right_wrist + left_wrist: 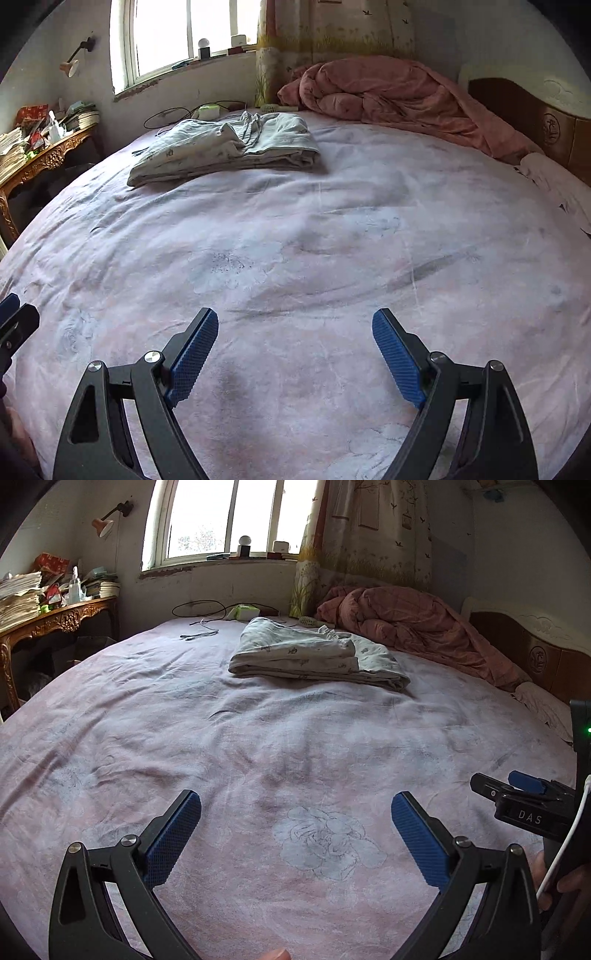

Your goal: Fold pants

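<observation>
Pale printed pants (314,653) lie folded in a flat stack on the far part of the bed, also seen in the right wrist view as pants (229,149) with a drawstring on top. My left gripper (295,805) hovers open over the pink sheet near the bed's front, with nothing between its blue pads (173,843). My right gripper (295,321) is open too, empty, over bare sheet. Both stand well short of the pants. The right gripper (524,797) shows side-on at the right edge of the left wrist view.
A pink floral sheet (258,746) covers the bed. A rumpled pink quilt (417,627) lies by the wooden headboard (546,657). Cables and a small green-white box (243,611) sit under the window. A carved wooden table (55,620) piled with papers stands left.
</observation>
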Motion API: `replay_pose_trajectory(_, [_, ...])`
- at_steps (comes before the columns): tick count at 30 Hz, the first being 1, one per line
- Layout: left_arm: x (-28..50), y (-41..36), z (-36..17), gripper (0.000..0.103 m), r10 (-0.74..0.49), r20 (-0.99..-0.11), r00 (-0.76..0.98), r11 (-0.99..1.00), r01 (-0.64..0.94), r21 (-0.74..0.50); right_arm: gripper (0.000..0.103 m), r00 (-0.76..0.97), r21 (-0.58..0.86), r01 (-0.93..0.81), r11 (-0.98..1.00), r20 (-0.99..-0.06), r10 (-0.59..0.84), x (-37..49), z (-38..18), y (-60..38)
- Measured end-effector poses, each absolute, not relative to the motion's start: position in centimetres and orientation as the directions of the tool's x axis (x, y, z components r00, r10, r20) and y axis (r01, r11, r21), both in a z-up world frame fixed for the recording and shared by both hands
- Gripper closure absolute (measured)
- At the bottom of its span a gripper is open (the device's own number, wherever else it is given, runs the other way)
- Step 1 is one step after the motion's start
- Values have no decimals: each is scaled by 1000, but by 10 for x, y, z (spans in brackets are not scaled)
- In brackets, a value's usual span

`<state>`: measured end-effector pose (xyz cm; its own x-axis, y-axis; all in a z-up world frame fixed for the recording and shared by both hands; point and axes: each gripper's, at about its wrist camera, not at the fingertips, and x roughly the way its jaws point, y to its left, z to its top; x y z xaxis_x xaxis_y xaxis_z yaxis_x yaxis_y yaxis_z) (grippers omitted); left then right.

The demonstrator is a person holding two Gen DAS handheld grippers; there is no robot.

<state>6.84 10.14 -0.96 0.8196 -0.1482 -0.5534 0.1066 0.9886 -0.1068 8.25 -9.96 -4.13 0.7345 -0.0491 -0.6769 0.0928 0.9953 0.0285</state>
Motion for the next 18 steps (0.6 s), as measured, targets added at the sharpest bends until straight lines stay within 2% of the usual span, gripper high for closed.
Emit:
replay_pose_trajectory(13, [72, 102, -10, 1, -146, -577, 804, 989, 102, -108, 16, 755, -4, 100, 995, -651, -78, 75, -34, -91])
replay_pose_trajectory(16, [73, 103, -11, 1, -146, -581, 800, 989, 101, -110, 8, 754, 1, 101, 995, -652, -76, 74, -34, -90])
replay_pose_trajectory(18, [74, 103, -11, 1, -148, -585, 797, 989, 102, -110, 7, 756, 1, 101, 995, -650, -76, 74, -34, -90])
